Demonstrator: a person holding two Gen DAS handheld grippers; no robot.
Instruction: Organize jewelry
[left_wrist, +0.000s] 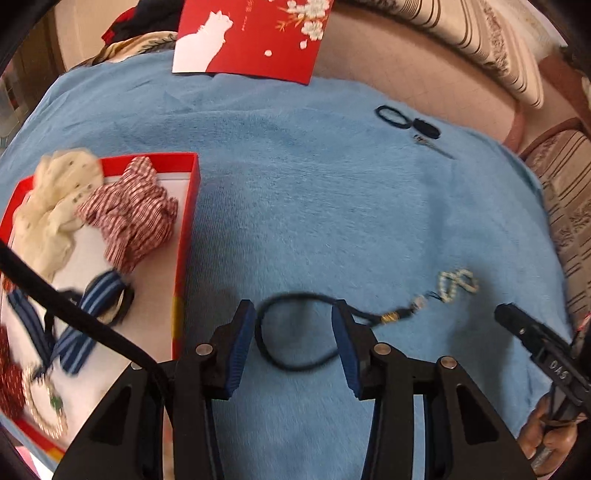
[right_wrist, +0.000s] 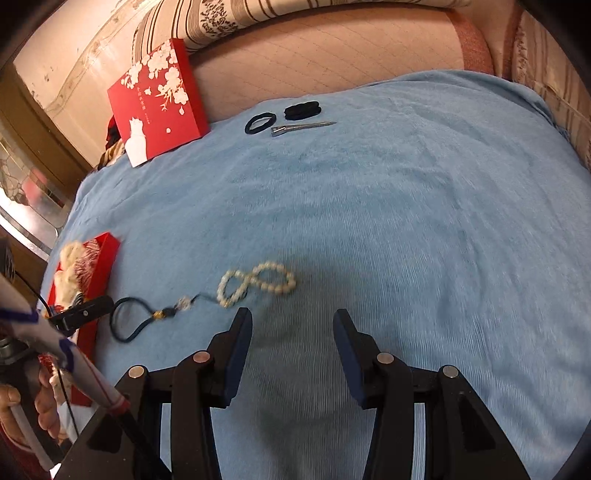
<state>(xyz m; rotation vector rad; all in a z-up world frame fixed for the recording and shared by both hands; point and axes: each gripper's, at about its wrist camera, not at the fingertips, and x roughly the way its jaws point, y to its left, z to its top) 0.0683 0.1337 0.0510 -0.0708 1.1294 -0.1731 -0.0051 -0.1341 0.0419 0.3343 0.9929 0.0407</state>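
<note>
A pearl bead bracelet on a dark cord loop lies on the blue blanket. In the left wrist view the cord loop lies between the fingers of my open left gripper, with the beads to the right. My right gripper is open and empty, just below and right of the beads. The red box at the left holds scrunchies, a striped bow and a bead necklace.
A black hair tie, a black band and a silver hair clip lie at the blanket's far edge. The red box lid leans at the back left. Striped cushions border the right side.
</note>
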